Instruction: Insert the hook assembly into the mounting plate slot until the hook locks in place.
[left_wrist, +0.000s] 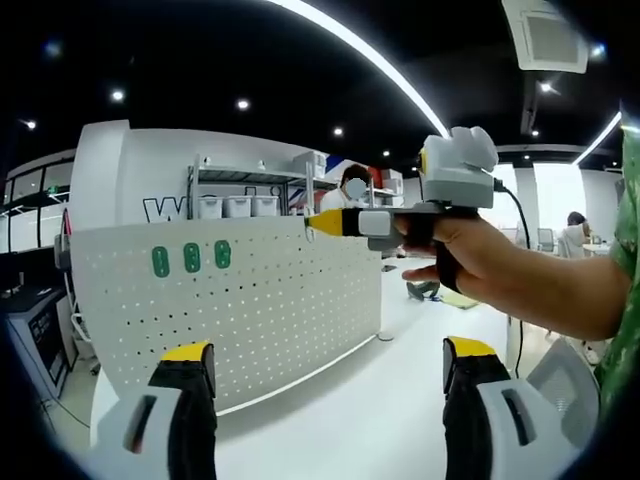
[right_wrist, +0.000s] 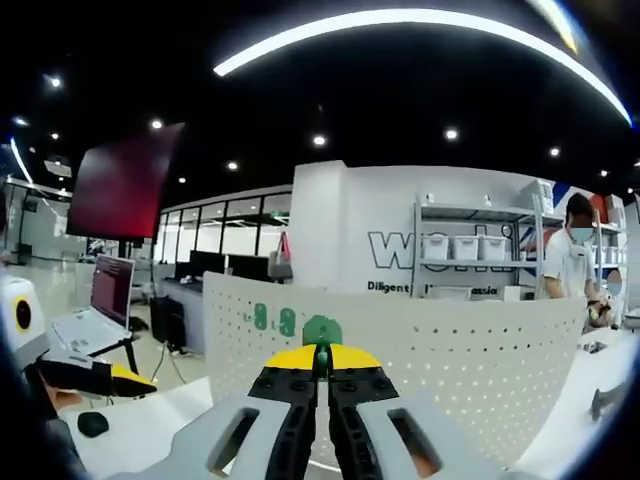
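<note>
A white perforated mounting plate (left_wrist: 280, 300) stands upright on the white table. Three green hooks (left_wrist: 191, 258) sit in a row near its top left. My left gripper (left_wrist: 330, 350) is open in front of the plate, with nothing between its fingers. A hand holds my right gripper (left_wrist: 325, 223) at the plate's upper edge. In the right gripper view, the right gripper (right_wrist: 322, 358) is shut on a green hook assembly (right_wrist: 322, 330) close to the plate (right_wrist: 450, 350). Two mounted green hooks (right_wrist: 274, 320) lie just left of it. The left gripper (right_wrist: 100, 378) shows at the far left.
A metal shelf with white bins (left_wrist: 238, 206) stands behind the plate, with a person in white (right_wrist: 570, 255) beside it. An open laptop (right_wrist: 100, 295) and a black mouse (right_wrist: 92, 423) lie to the left. The white tabletop (left_wrist: 340, 410) stretches before the plate.
</note>
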